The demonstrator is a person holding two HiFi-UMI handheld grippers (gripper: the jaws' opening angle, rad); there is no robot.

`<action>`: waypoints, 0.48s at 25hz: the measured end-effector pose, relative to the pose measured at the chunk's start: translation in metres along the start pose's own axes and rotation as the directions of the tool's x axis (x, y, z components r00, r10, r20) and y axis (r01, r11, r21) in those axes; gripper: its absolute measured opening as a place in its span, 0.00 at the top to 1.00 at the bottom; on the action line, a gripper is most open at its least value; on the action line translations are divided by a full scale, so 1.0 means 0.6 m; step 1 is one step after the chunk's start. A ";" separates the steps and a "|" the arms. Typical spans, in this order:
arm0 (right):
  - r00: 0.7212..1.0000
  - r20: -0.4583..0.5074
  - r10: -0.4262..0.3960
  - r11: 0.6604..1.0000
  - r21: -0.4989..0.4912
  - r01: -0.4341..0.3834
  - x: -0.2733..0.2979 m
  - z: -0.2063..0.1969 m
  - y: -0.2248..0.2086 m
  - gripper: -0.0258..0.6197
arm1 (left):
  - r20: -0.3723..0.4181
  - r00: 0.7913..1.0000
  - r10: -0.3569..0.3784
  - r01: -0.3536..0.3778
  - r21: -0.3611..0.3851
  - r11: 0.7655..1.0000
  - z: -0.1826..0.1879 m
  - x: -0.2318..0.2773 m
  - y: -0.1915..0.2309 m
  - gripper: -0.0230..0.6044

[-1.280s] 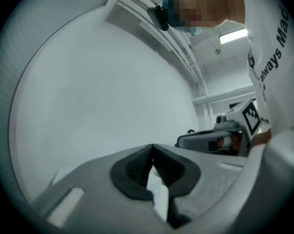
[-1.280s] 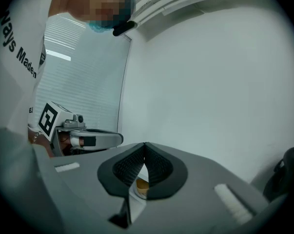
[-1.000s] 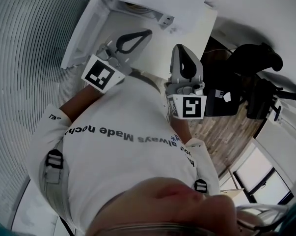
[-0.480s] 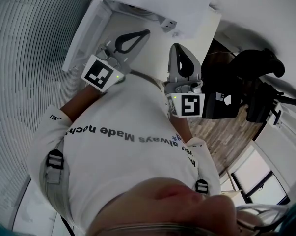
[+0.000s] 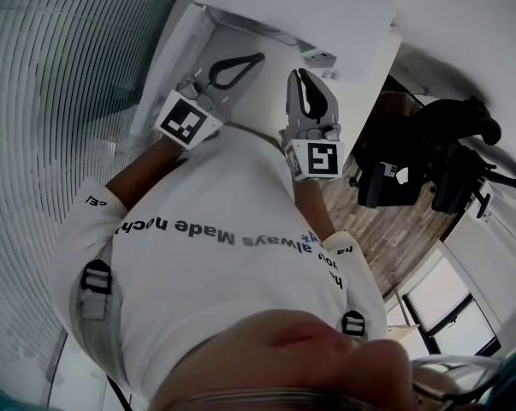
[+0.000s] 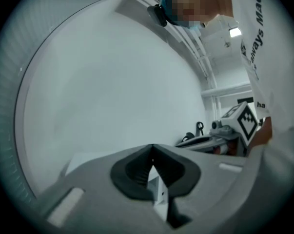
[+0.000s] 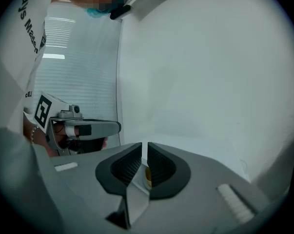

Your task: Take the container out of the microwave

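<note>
A white box-shaped appliance [image 5: 305, 11], which looks like the microwave, stands at the top of the head view on a white counter [image 5: 266, 88]. No container shows in any view. My left gripper [image 5: 256, 58] is held level just in front of the appliance, and its jaw tips touch with nothing in them [image 6: 152, 149]. To its right, my right gripper [image 5: 302, 75] points at the same appliance. Its jaws have just been opening and now stand a narrow slit apart with nothing between them [image 7: 145, 147]. A small yellowish spot shows through that slit; I cannot tell what it is.
A ribbed grey blind [image 5: 61, 75] fills the left side. Black equipment on stands [image 5: 429, 144] sits at the right over a wooden floor [image 5: 386, 234]. A plain white wall [image 7: 200, 72] is close ahead of both grippers.
Both grippers have moved forward toward the white appliance and come closer together. The right gripper's jaws have parted slightly.
</note>
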State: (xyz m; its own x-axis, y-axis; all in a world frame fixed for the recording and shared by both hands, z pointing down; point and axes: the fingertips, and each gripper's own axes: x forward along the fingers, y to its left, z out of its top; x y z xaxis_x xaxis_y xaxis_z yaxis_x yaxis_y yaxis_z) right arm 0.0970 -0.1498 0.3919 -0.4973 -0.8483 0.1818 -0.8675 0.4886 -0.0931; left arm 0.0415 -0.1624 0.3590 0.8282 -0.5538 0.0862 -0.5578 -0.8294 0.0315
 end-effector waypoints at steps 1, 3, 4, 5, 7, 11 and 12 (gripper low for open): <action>1.000 -0.013 -0.008 1.000 0.008 0.008 0.015 -0.014 0.002 0.90 | -0.005 1.000 -0.006 0.006 -0.001 1.000 -0.013 -0.003 0.009 0.96; 0.999 -0.040 -0.026 0.999 0.022 0.027 0.042 -0.043 0.003 0.89 | -0.015 1.000 -0.009 0.009 -0.013 1.000 -0.040 -0.009 0.026 0.96; 0.998 -0.053 -0.036 0.999 0.025 0.037 0.055 -0.056 0.004 0.89 | -0.022 1.000 -0.005 0.004 -0.021 1.000 -0.052 -0.011 0.035 0.96; 0.997 -0.063 -0.044 0.999 0.026 0.046 0.066 -0.070 0.005 0.88 | -0.028 1.000 0.003 -0.004 -0.027 1.000 -0.064 -0.014 0.044 0.96; 0.994 -0.085 -0.063 0.997 0.031 0.066 0.090 -0.097 0.008 0.87 | -0.044 0.999 0.022 -0.023 -0.036 0.999 -0.088 -0.019 0.064 0.96; 0.983 -0.137 -0.120 0.988 0.083 0.132 0.138 -0.162 -0.002 0.85 | -0.085 0.996 0.035 -0.039 -0.036 0.999 -0.143 -0.014 0.098 0.96; 0.979 -0.155 -0.133 0.983 0.105 0.150 0.150 -0.180 -0.007 0.85 | -0.100 0.994 0.034 -0.039 -0.049 0.998 -0.158 -0.011 0.102 0.96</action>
State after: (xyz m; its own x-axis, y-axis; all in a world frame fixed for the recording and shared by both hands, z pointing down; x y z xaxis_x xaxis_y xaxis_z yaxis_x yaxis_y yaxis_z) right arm 0.0570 -0.2065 0.5141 -0.3699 -0.8638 0.3421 -0.9285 0.3315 -0.1671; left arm -0.0034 -0.2027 0.4546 0.7991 -0.5715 0.1864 -0.5918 -0.8025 0.0766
